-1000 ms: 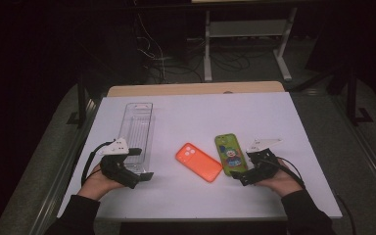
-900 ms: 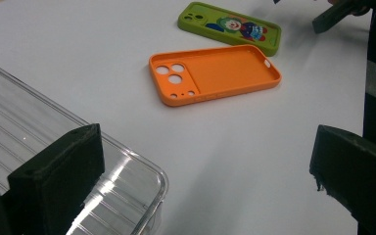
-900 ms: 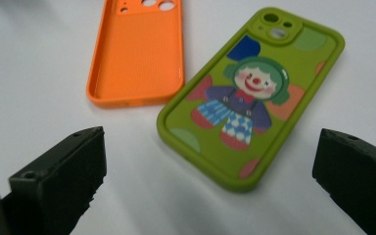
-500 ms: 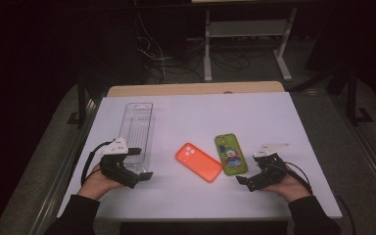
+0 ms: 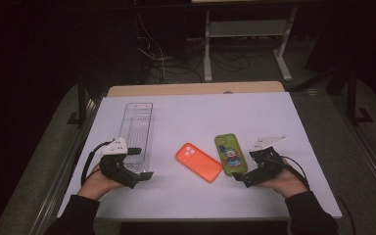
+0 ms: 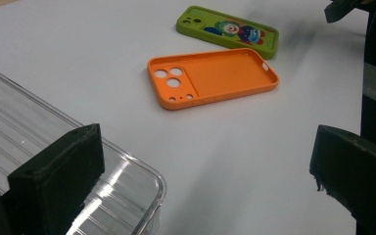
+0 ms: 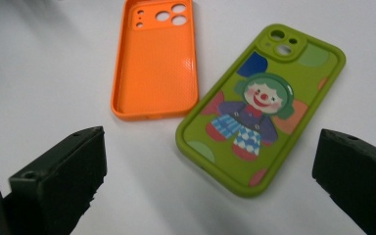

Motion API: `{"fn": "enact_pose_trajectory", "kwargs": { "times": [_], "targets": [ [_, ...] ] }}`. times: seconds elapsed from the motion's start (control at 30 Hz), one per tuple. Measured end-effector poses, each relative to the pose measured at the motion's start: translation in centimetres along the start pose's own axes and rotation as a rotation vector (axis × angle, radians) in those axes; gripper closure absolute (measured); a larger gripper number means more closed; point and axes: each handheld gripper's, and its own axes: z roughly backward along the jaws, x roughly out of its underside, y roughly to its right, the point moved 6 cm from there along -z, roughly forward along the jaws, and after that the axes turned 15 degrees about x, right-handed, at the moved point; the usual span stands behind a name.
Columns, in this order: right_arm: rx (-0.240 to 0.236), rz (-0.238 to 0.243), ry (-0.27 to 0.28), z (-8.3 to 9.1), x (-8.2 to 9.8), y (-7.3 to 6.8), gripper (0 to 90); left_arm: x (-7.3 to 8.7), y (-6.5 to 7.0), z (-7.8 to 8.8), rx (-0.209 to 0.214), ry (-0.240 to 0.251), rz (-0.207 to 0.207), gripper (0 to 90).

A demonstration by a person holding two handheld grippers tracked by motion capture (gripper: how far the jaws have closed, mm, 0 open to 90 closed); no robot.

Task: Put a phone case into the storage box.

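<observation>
Green phone case (image 7: 262,110): flat on the white table (image 5: 200,112), clown picture up, just in front of the right gripper (image 5: 247,177), touching nothing but the table.
Orange phone case (image 7: 154,61): hollow side up, just beside the green one, corners close but apart.
Clear tray (image 5: 138,134): long and see-through, by the left gripper (image 5: 144,175), with one jaw over its near corner.
Right gripper: jaws wide apart, holding nothing, low and aimed at the green case.
Left gripper: jaws wide apart too, holding nothing.
Could go wrong: green case very thin and flat, so jaws may slide over the top and miss.
Could go wrong: a push from one jaw may bump the green case into the orange one and shove both away.
Could go wrong: pinch on the soft edge may slip and drop the case.
Hard to see: tray is clear, so edges fade into the table.
Cut off: far end of the tray in the left gripper view.
Too dark to tell: floor and stands behind the table.
</observation>
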Motion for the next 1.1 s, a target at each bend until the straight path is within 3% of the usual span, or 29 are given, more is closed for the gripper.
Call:
{"fn": "enact_pose_trajectory", "kwargs": {
  "times": [0.53,1.1],
  "targets": [
    [0.012,0.015,0.033,-1.9,-4.7,-1.2,0.0,0.0,0.1,-0.1,0.001,0.003,0.0,0.0],
    [0.006,0.038,0.011,-5.6,-8.1,-3.9,0.0,0.0,0.0,-0.1,0.002,-0.001,0.003,0.0]
  ]
}}
